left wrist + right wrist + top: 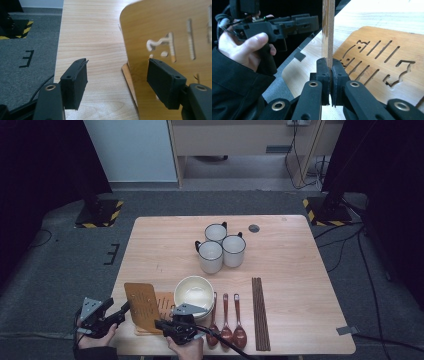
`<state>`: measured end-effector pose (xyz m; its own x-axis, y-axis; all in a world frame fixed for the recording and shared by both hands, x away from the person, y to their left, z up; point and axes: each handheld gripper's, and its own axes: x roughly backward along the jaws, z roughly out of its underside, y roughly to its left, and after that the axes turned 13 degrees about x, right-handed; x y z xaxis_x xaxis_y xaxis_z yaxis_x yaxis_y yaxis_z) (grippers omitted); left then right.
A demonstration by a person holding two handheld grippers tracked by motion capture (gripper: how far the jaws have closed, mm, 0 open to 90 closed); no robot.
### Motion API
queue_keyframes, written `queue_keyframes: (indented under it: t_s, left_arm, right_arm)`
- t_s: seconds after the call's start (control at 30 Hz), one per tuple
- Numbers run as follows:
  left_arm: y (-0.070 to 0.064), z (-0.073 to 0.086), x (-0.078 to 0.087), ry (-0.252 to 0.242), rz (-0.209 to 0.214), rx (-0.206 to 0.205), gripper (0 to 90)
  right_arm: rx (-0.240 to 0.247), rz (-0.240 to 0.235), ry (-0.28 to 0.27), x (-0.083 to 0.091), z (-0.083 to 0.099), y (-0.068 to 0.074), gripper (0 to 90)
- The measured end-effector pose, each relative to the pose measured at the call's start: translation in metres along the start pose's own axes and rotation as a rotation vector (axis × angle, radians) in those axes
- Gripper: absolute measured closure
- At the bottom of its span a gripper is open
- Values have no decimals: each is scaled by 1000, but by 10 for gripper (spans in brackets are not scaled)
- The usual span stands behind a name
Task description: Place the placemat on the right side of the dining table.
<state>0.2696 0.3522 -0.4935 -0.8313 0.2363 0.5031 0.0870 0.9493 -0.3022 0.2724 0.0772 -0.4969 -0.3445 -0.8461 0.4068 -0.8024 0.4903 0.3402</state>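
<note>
- High view sets out the table (290,270): three mugs (222,247) toward the far side, a bowl (194,292), three spoons (226,322) and a bundle of chopsticks (260,312) along the near edge, and wooden placemats at the near left corner.
- Right gripper (329,75) has its jaws clamped on the edge of one raised placemat (142,306), which stands almost upright over the flat placemat (382,62) left on the table; this looks like the lifting step of dealing mats out.
- Left gripper (117,77) hangs just beside the raised mat with jaws wide and nothing between them; its next move, I judge, is to close on the mat's free edge to steady or take it.
- How many mats lie in the stack is hard to tell, and the mat's cut-out pattern is only partly legible.
</note>
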Motion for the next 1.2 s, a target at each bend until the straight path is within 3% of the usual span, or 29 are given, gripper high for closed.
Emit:
queue_keyframes:
  t_s: [0.27,0.73,1.2]
  left_arm:
    - [2,1,-2,15,-2,16,314]
    - [5,0,-13,49,-19,47,290]
    - [3,-4,-33,81,-61,35,263]
  right_arm:
    - [11,11,-33,10,-6,-1,872]
    - [34,32,-122,40,-32,-7,872]
    - [24,29,-191,65,-54,-15,872]
